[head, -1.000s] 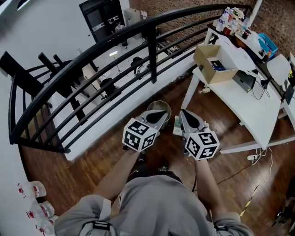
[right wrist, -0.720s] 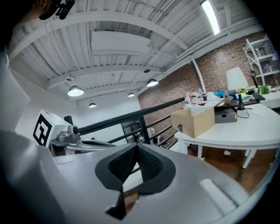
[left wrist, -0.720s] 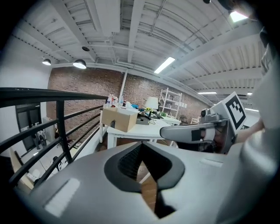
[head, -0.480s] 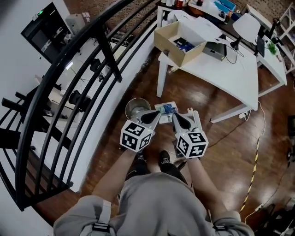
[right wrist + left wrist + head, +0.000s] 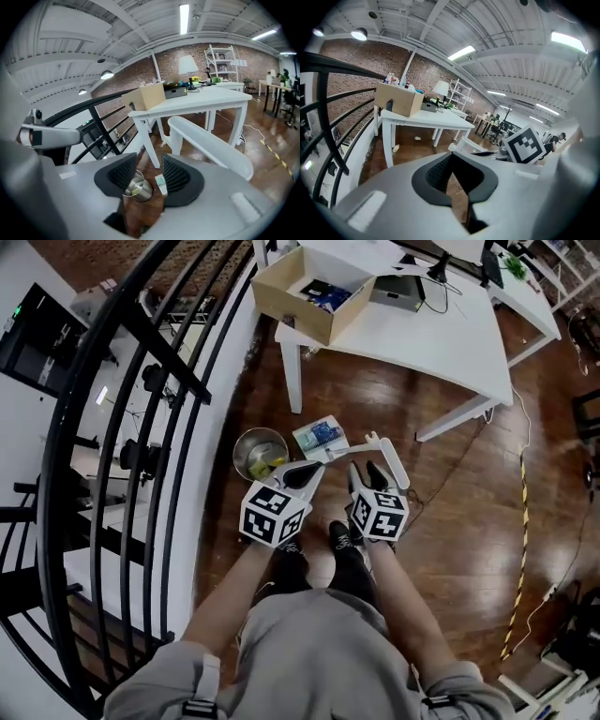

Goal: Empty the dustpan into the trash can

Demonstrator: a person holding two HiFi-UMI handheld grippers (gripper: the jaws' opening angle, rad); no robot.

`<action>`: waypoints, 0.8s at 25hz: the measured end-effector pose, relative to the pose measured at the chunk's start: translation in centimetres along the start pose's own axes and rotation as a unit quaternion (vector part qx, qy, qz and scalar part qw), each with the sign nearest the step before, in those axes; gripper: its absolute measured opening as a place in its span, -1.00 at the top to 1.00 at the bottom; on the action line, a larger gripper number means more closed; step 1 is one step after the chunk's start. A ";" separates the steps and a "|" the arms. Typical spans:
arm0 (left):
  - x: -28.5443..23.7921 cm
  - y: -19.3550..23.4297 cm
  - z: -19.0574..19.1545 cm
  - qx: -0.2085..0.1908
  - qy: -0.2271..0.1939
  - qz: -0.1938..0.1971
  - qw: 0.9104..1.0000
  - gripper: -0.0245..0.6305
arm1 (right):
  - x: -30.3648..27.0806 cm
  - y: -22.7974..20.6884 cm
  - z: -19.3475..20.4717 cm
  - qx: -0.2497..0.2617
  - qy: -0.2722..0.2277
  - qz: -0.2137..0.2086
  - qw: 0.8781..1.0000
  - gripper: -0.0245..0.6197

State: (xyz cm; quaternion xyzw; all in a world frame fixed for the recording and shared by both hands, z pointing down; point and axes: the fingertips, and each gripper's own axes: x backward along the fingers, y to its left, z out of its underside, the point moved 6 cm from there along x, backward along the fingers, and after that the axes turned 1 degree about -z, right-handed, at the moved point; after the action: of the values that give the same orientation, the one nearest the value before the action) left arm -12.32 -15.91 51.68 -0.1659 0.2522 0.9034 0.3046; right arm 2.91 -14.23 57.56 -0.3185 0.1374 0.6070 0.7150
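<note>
Left gripper point(image 5: 309, 472) is hovering, jaws together, empty. Right gripper point(image 5: 366, 471), jaws just been opening with nothing between, is hovering near dustpan point(image 5: 386, 457), right of trash can point(image 5: 260, 453).

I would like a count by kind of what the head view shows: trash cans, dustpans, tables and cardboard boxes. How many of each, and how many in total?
Trash can: 1
Dustpan: 1
Table: 1
Cardboard box: 1
Total: 4

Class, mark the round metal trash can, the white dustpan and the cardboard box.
Round metal trash can point(image 5: 260, 436): head view, inner wall.
White plastic dustpan point(image 5: 394, 465): head view, long handle.
Brown cardboard box point(image 5: 291, 313): head view, outer side wall.
</note>
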 end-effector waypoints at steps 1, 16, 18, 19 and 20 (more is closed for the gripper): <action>-0.1 0.0 0.1 0.001 0.004 0.005 1.000 0.91 | -0.3 -0.4 0.3 -0.009 0.004 0.014 1.000 0.43; -0.9 1.3 1.7 0.021 0.047 0.015 0.999 0.91 | -7.4 -5.5 -1.4 -0.064 -0.043 0.114 0.990 0.03; -0.9 1.6 2.1 0.026 0.052 0.012 0.998 0.91 | -8.1 -5.8 -2.3 -0.058 -0.051 0.120 0.990 0.03; -0.9 1.7 2.2 0.028 0.054 0.011 0.998 0.91 | -8.5 -5.9 -2.8 -0.055 -0.054 0.121 0.990 0.03; -0.9 1.8 2.3 0.031 0.056 0.011 0.998 0.91 | -8.8 -6.0 -3.2 -0.053 -0.056 0.123 0.989 0.03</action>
State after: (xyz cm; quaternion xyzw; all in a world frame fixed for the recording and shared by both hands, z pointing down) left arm -13.10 -16.28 54.62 -0.2041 0.2982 0.8877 0.2853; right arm 7.29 -23.47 62.02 -0.3019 0.1026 0.7140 0.6233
